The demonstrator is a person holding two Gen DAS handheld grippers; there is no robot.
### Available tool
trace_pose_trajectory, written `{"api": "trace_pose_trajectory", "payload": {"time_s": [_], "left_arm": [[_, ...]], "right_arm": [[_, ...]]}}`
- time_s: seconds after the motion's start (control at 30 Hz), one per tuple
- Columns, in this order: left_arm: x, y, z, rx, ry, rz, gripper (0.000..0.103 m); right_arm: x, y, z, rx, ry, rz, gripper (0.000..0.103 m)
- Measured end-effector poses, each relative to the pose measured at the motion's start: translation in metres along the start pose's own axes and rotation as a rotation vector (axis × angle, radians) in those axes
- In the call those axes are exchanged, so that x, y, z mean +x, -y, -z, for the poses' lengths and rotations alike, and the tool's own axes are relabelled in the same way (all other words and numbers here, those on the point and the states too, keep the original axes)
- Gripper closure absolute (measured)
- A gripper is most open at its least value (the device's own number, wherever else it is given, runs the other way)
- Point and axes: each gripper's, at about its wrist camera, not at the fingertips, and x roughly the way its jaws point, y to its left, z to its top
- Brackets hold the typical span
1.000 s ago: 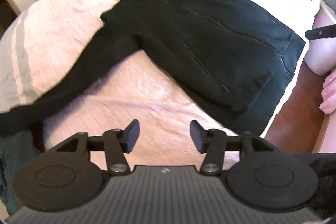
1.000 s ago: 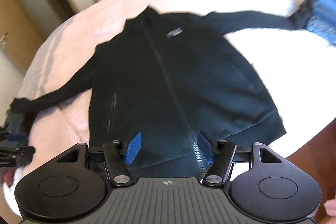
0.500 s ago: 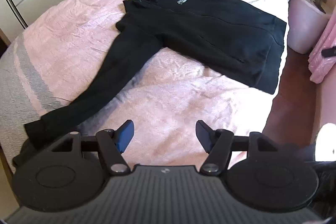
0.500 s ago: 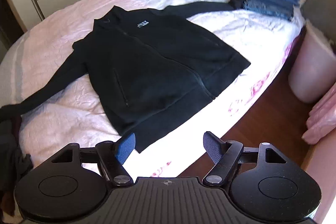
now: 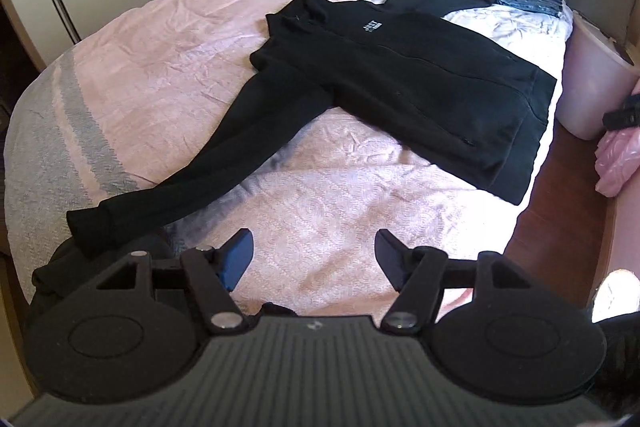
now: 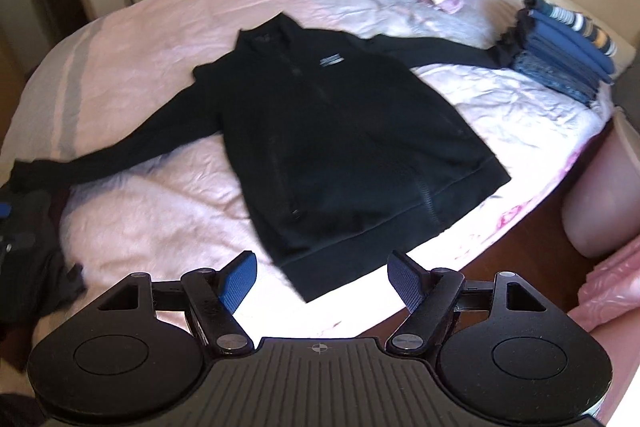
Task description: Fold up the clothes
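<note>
Both empty: left gripper (image 5: 314, 253) and right gripper (image 6: 322, 277), jaws just opened wide. Beyond, black jacket (image 6: 340, 147) spread flat, hem at the bed (image 6: 160, 219) near edge. Best to pinch each cuff, fold sleeves inward.

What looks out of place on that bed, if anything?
Mostly tidy. The black jacket lies flat, zipped, sleeves spread wide. Its left cuff hangs off the bed's edge onto a dark heap of clothes there.
</note>
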Motion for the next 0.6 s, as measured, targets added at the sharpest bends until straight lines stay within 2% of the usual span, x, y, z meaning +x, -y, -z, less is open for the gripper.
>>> {"api": "trace_pose_trajectory", "payload": {"time_s": [0.17,0.37,0.5,0.6], "left_arm": [[0.002,-0.005,0.001,-0.030,-0.019,-0.033,0.039],[-0.002,-0.007,0.003,-0.090,-0.028,-0.107,0.039],[-0.011,-0.015,0.012,-0.127,-0.048,-0.197,0.039],[-0.020,-0.026,0.024,-0.170,-0.069,-0.275,0.039]], "right_arm": [[0.012,-0.004,0.005,-0.027,-0.030,-0.036,0.028],[0.024,0.000,-0.003,-0.103,-0.031,-0.063,0.028],[0.035,-0.002,-0.009,-0.153,-0.028,-0.161,0.028],[0.045,-0.010,-0.016,-0.218,-0.012,-0.274,0.028]]}}
